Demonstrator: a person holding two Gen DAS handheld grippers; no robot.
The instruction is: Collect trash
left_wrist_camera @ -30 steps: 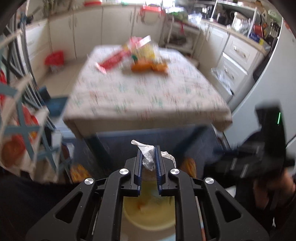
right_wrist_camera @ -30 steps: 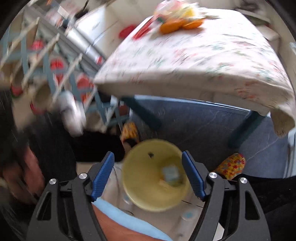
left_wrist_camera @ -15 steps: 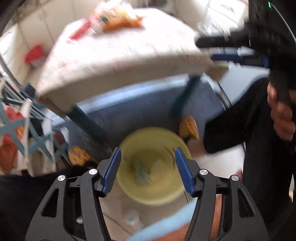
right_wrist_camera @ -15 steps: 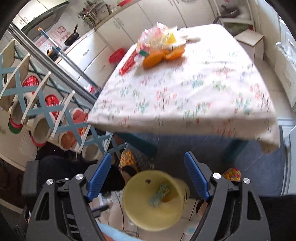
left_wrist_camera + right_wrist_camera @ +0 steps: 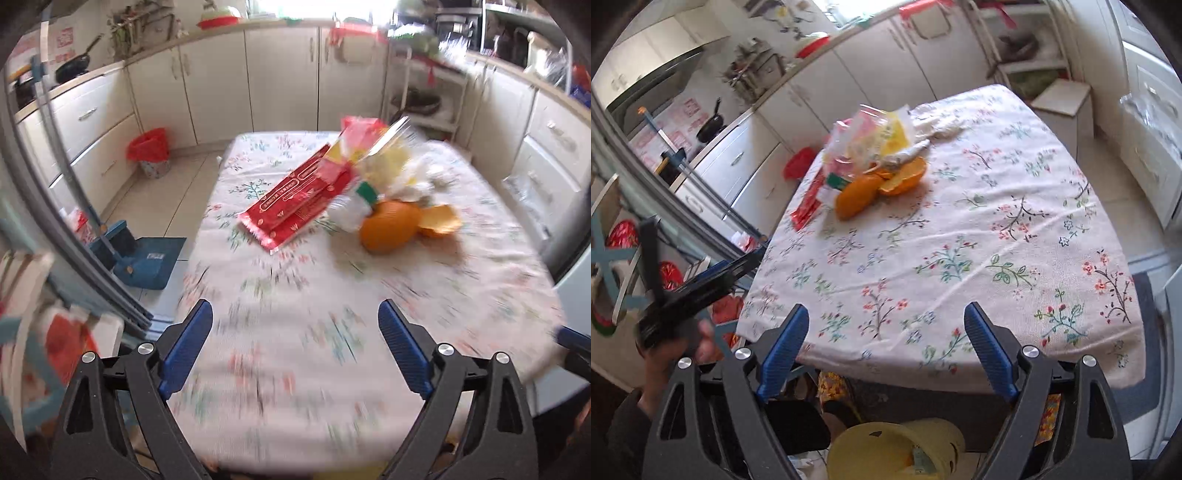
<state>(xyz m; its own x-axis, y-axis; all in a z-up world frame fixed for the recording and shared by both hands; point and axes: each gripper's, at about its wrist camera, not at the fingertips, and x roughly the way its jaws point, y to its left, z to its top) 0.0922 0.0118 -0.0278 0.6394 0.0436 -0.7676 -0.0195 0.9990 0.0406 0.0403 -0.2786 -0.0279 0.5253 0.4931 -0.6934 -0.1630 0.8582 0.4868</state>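
Both claws hang over the near edge of the bench (image 5: 1015, 206), which is covered by a floral tablecloth. The left claw (image 5: 295, 345) has its blue-padded fingers spread wide with nothing between them, and the right claw (image 5: 882, 349) is spread just as wide and also carries nothing. The trash sits in a loose heap toward the far side of the bench: a red wrapper (image 5: 295, 197) lies flat at the heap's left, a clear plastic bag with yellow and red print (image 5: 373, 147) leans over it, and crumpled white tissue (image 5: 421, 181) rests beside the bag. Orange peel (image 5: 391, 230) lies at the heap's near side, one domed piece touching a flatter piece (image 5: 439, 221) to its right. In the right wrist view a yellow bin (image 5: 897, 448) stands on the floor below the bench's near edge, under the right claw, with some scraps inside it. The left claw also shows at that view's left edge, held in the person's hand (image 5: 683, 343). A red-lined waste bin (image 5: 149, 151) stands by the cabinets, well apart from the bench.
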